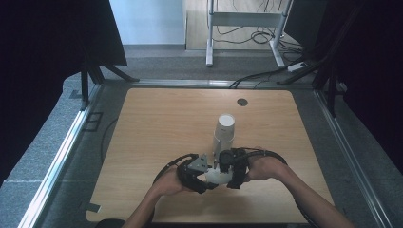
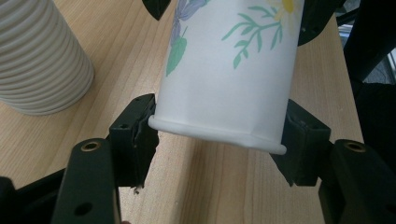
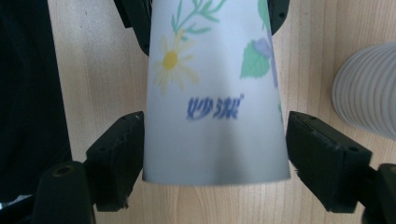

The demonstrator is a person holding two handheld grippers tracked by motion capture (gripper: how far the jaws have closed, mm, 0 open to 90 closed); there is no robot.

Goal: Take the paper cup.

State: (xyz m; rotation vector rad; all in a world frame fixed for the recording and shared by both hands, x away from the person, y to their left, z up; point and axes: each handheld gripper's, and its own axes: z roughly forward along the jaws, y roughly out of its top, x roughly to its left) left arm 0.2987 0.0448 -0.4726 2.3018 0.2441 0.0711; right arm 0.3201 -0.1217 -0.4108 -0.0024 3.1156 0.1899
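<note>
With our left fingers point(image 2: 219, 135) clamped on the cup's point(image 2: 229, 74) rim and the right fingers point(image 3: 215, 154) apart beside its base, a hard squeeze could crush it.

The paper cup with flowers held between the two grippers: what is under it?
Under the paper cup lies bare wooden table; nothing else shows there. The part directly beneath the cup is covered.

A light wooden desk point(image 1: 157, 123) with rounded corners carries the scene. A tall stack of white ribbed cups point(image 1: 224, 130) stands upright on it, near the middle, slightly toward the near edge. A small dark round cable port point(image 1: 242, 101) sits in the top close to the far edge, right of centre.
</note>
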